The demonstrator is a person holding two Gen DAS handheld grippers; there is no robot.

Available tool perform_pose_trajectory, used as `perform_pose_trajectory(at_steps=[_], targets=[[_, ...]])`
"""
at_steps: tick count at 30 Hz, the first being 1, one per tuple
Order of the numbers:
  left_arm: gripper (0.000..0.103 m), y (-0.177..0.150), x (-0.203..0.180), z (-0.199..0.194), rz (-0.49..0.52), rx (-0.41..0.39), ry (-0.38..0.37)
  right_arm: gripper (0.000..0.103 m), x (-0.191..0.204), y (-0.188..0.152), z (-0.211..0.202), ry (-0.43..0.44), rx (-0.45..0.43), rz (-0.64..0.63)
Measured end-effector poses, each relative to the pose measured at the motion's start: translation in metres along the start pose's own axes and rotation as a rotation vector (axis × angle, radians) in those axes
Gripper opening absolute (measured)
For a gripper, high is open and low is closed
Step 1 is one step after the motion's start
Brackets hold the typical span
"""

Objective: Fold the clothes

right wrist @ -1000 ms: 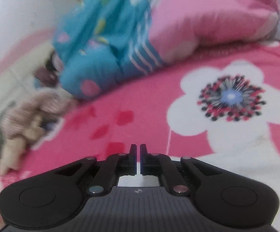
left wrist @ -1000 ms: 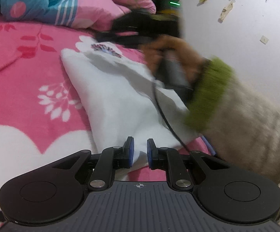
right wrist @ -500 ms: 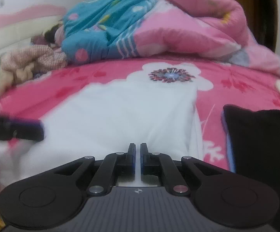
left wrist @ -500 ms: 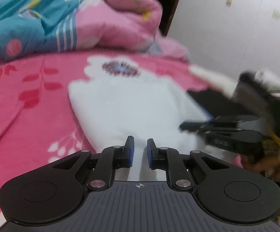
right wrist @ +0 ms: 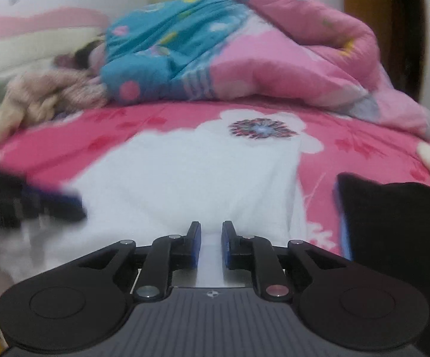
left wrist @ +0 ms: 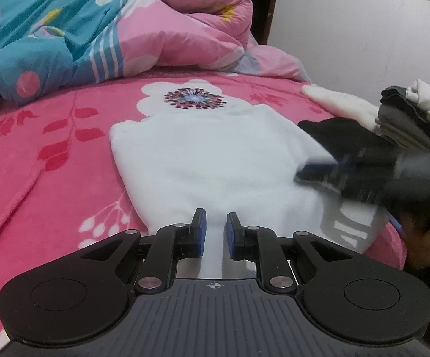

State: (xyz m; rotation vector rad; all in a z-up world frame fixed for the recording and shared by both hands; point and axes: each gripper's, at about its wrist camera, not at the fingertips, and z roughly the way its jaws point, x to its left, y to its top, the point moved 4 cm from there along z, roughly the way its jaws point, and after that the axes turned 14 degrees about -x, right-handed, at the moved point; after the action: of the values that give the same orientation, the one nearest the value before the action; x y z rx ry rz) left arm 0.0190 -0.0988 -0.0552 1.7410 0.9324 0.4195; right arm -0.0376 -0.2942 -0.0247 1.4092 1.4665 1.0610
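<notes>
With white garment (left wrist: pixel 215 160) already folded flat on bed (left wrist: pixel 51 160), both tongs (left wrist: pixel 214 232) (right wrist: pixel 208 242) slightly parted, right just opening, grasping nothing; black garment (right wrist: pixel 393 223) seemingly left.

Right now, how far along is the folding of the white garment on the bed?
Done: the white garment lies flat on the pink blanket as a smooth, narrowed shape, and a stack of folded clothes sits at the right. In hand: nothing; the left gripper and right gripper sit over its near edge, the right's jaws having just been opening. Left: probably grasping that edge and folding it away.
</notes>
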Motion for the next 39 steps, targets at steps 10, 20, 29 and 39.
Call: perform_pose_trajectory(at_steps=[10,20,29,39], targets=[[0.017,0.008,-0.002,0.007,-0.049,0.056,0.041,0.016,-0.034,0.005,0.019,-0.069,0.036,0.082],[0.021,0.015,-0.014,0.013,-0.007,0.110,0.096,0.016,-0.045,0.011,0.036,-0.146,0.087,0.181],[0.025,0.015,-0.022,0.016,0.036,0.131,0.123,0.017,-0.003,-0.009,0.013,-0.025,0.043,0.058],[0.029,0.014,-0.030,0.018,0.071,0.138,0.148,0.020,0.021,-0.006,-0.010,0.038,-0.027,0.011]])
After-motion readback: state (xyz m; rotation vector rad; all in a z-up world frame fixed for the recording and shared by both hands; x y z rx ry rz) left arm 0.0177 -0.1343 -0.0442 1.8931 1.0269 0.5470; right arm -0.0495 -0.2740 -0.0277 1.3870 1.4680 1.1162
